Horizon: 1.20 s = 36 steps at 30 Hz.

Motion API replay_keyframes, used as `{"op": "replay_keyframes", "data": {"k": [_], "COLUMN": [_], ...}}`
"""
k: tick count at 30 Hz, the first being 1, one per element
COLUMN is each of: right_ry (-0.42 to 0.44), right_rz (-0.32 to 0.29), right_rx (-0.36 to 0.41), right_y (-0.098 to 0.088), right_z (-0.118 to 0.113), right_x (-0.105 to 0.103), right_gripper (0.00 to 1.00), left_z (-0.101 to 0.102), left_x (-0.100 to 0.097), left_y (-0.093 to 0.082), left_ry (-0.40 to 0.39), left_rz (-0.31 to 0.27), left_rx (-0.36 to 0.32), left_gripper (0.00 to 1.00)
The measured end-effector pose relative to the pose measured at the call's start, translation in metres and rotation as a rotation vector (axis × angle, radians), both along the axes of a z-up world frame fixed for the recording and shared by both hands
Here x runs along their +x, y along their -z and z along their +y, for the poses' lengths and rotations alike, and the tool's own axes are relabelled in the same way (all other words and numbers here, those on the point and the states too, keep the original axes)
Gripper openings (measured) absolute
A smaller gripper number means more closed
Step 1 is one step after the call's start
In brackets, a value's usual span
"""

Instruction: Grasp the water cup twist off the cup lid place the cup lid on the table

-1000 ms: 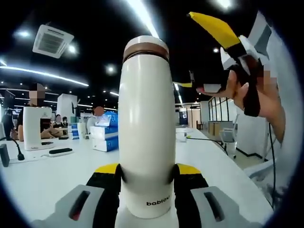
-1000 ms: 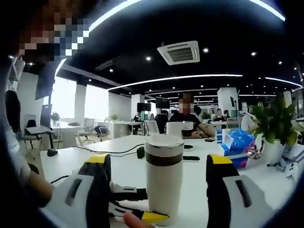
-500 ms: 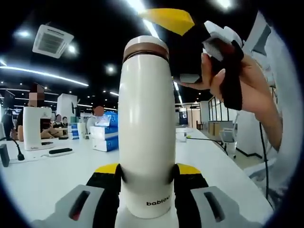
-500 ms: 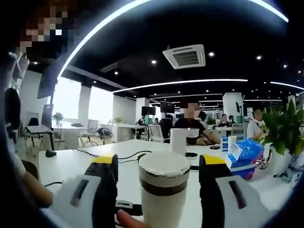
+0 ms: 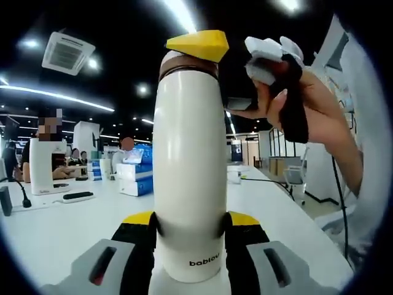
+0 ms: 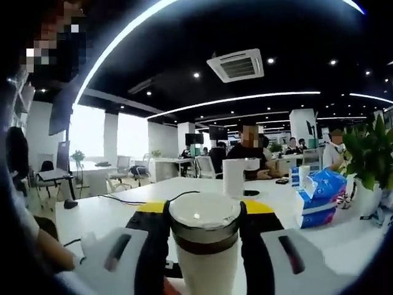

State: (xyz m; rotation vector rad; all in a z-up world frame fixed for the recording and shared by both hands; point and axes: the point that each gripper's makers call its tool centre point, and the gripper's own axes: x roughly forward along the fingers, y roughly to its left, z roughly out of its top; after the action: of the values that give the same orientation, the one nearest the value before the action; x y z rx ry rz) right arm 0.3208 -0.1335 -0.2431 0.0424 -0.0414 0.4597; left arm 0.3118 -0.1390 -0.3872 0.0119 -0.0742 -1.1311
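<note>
Cream water cup (image 5: 188,172) stands upright on the white tabletop (image 5: 55,230), left gripper (image 5: 189,230) jaws clamping its base; right gripper (image 6: 204,228) jaws close around the cup lid (image 6: 204,220) on top

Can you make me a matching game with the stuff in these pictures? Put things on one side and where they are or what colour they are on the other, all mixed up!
Things:
1. water cup
2. cup lid
3. left hand-held gripper
4. plant

Places or colours:
A. green, at the right edge of the right gripper view
B. cream white with small dark letters near the bottom
C. between the jaws of the right hand-held gripper
D. clamped on the lower part of the cup

Right pairs: 1-B, 2-C, 3-D, 4-A
</note>
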Motion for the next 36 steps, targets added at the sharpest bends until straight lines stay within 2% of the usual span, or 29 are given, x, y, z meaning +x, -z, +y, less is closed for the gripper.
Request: {"op": "replay_keyframes", "data": {"k": [8, 18, 20, 36], "right_ry": [-0.152, -0.312, -0.347, -0.504], "right_rz": [0.031, 0.067, 0.062, 0.062], "right_rx": [-0.039, -0.074, -0.102, -0.171], "right_y": [0.003, 0.004, 0.004, 0.007], "right_z": [0.012, 0.013, 0.015, 0.015], "right_x": [0.000, -0.003, -0.005, -0.008], "right_gripper": [0.47, 0.46, 0.46, 0.46], "left_z": [0.001, 0.001, 0.001, 0.001], "left_x": [0.000, 0.000, 0.000, 0.001], "left_y": [0.000, 0.001, 0.001, 0.001], "left_ry": [-0.001, 0.000, 0.000, 0.000], "left_rz": [0.004, 0.004, 0.005, 0.001], "left_rx": [-0.002, -0.003, -0.003, -0.003], "left_gripper": [0.45, 0.45, 0.45, 0.45]}}
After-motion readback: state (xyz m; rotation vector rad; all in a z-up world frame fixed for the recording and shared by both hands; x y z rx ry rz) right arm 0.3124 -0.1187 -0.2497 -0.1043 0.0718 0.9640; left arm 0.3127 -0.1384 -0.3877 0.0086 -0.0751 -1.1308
